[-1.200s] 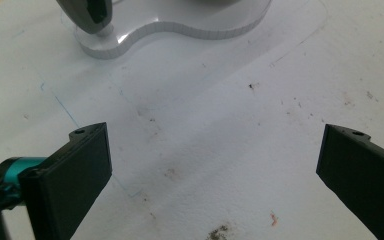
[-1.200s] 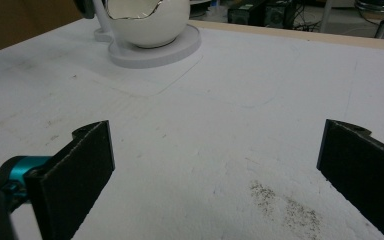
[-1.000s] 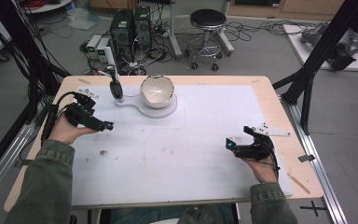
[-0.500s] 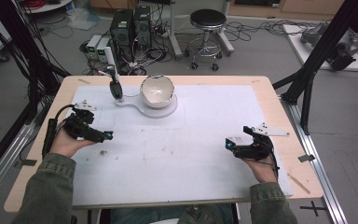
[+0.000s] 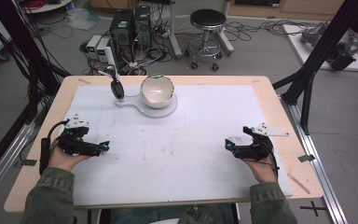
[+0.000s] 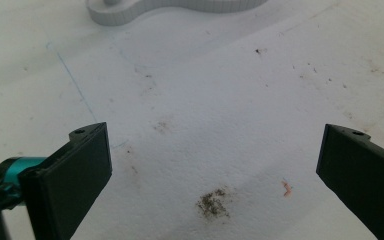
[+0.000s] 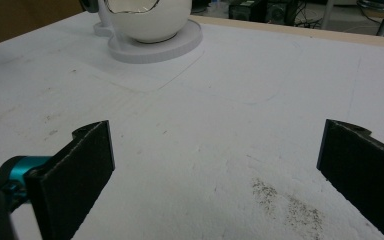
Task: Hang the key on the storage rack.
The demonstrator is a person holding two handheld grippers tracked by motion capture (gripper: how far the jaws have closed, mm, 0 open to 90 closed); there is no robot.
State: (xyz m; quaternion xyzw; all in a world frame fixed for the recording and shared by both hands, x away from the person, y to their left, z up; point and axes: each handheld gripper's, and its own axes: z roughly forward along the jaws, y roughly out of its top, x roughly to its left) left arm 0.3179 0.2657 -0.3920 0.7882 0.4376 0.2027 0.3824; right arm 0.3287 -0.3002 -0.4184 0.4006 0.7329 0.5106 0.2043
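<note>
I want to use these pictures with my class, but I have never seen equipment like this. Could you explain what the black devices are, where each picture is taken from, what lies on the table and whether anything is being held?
A person sits at a table covered by a white mat, holding a two-jaw grasping tool in each hand: the left tool and the right tool. One picture looks down from above. The other two come from cameras riding on each tool, looking out between its black jaws. At the far side a white bowl sits on a flat white stand, with a black-tipped object upright beside it. Both tools stand open, holding nothing, over the stained mat.
</note>
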